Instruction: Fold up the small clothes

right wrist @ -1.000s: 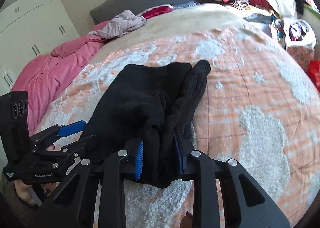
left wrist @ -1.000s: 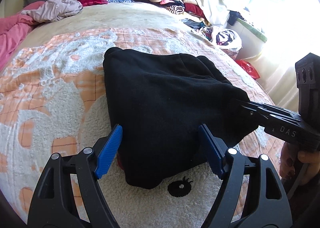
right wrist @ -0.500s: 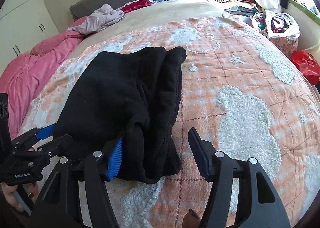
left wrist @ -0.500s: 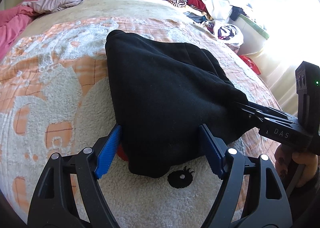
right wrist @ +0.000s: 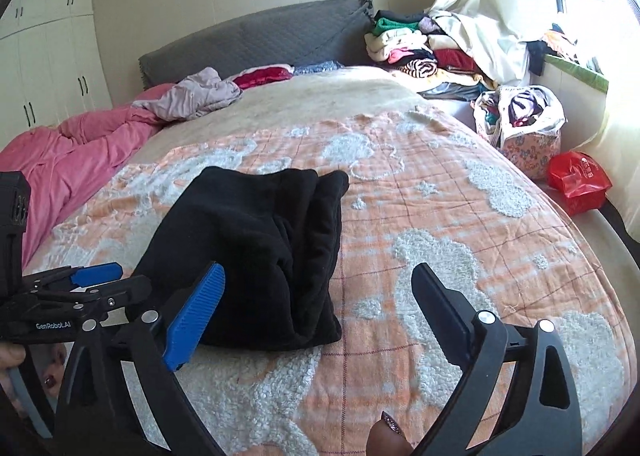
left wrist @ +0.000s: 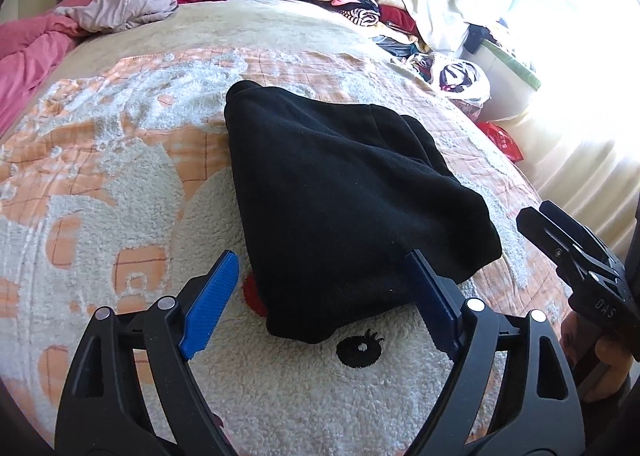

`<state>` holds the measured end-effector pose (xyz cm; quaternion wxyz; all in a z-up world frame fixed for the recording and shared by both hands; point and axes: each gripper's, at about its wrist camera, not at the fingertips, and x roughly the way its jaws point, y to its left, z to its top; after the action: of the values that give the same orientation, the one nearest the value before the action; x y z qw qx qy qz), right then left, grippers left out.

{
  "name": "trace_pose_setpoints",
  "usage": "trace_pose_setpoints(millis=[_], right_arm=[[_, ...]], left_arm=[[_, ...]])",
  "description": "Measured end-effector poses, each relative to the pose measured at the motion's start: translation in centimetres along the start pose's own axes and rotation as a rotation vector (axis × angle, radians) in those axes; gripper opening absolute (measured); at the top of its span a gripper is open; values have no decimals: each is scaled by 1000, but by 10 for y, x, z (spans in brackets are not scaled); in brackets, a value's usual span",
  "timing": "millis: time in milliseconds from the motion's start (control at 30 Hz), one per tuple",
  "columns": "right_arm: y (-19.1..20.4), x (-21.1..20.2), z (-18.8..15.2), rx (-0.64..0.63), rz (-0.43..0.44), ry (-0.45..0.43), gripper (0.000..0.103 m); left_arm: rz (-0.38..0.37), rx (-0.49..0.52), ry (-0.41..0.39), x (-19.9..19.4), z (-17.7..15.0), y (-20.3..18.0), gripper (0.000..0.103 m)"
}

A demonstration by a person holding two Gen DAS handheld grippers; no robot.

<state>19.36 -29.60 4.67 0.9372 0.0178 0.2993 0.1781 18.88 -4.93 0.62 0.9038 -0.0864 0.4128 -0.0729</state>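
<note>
You have one black fleece garment (left wrist: 340,200) folded into a thick, rough wedge on the bed's orange-and-white blanket (left wrist: 120,176). In the left wrist view it fills the centre of the frame, narrow at its upper-left corner and broad toward the bottom, where its near edge hangs rounded. In the right wrist view it sits left of centre, its stacked layers showing as soft vertical folds along the right side.

Your left tool (left wrist: 320,296) tilts downward with its jaws spread wide and nothing pinched; they have just been opening a little. Your right tool (right wrist: 316,308) also angles down, its jaws just flung wide and empty, your fingertip (right wrist: 386,438) showing below.
</note>
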Motion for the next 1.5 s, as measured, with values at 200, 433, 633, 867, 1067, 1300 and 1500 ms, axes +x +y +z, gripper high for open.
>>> trace_pose_setpoints(millis=[200, 433, 633, 867, 1067, 1300, 1500], right_arm=[[8, -20, -6, -19, -34, -79, 98], [20, -44, -18, -49, -45, -153, 98], [19, -61, -30, -10, -25, -189, 99], [19, -80, -48, 27, -18, -217, 99], [27, -91, -65, 22, -19, -207, 99], [48, -89, -95, -6, -4, -100, 99], [68, -93, -116, -75, -36, -78, 99]], left_arm=[[4, -3, -30, -14, -2, 1, 94], [37, 11, -73, -28, -13, 1, 94], [52, 11, -125, -45, -23, 5, 94], [44, 11, -155, -64, -42, 7, 94], [52, 18, -165, -79, -59, 9, 94], [60, 25, -134, -84, -82, 14, 94], [77, 24, -89, -78, -103, 20, 94]])
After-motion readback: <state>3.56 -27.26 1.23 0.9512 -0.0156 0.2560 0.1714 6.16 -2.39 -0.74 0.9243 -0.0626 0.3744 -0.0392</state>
